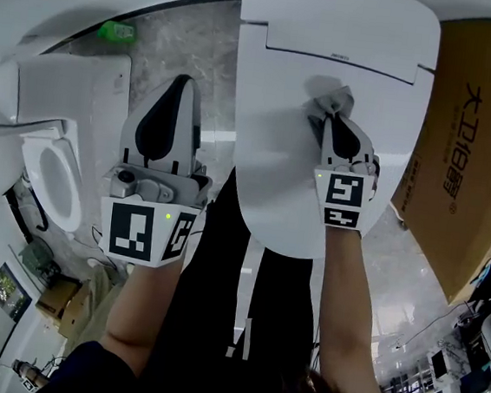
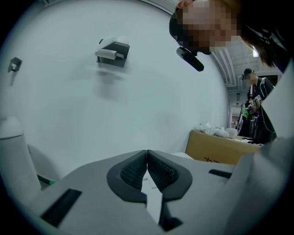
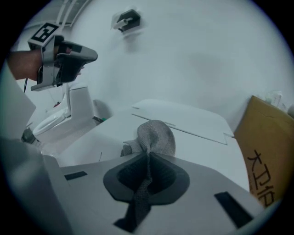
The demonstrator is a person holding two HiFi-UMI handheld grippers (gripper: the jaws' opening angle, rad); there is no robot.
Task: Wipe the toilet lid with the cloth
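Note:
A white toilet lid lies shut below me, also seen in the right gripper view as the lid. My right gripper is shut on a grey cloth, which rests bunched on the lid's middle. In the right gripper view the cloth bulges out past the right gripper, and a strip of it runs back between the pads. My left gripper hangs off the lid's left side, raised and shut on nothing; in its own view the left gripper points at a bare white wall.
A brown cardboard box stands against the toilet's right side. A second white toilet with its seat open sits at the left. A wall fixture hangs on the wall. People stand at the far right. Clutter lies on the floor.

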